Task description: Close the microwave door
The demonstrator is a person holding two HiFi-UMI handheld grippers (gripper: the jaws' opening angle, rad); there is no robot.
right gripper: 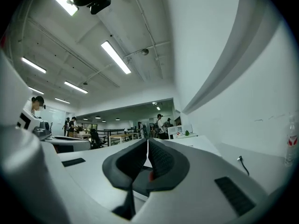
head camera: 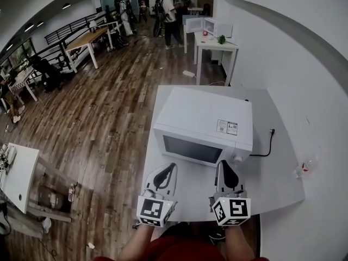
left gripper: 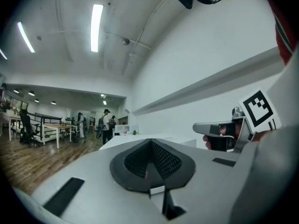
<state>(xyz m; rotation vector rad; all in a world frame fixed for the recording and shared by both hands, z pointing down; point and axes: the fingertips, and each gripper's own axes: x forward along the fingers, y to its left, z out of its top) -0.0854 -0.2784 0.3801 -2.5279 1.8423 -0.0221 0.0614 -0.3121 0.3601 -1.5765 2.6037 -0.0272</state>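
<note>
Left tongs, just in front of the microwave, near its left front corner: jaws pressed together, nothing between them. Microwave (its door shut flush) stands on the white table. Right tongs, just in front of the microwave's right front corner: jaws likewise together, empty. Black power cable lies right of the microwave.
</note>
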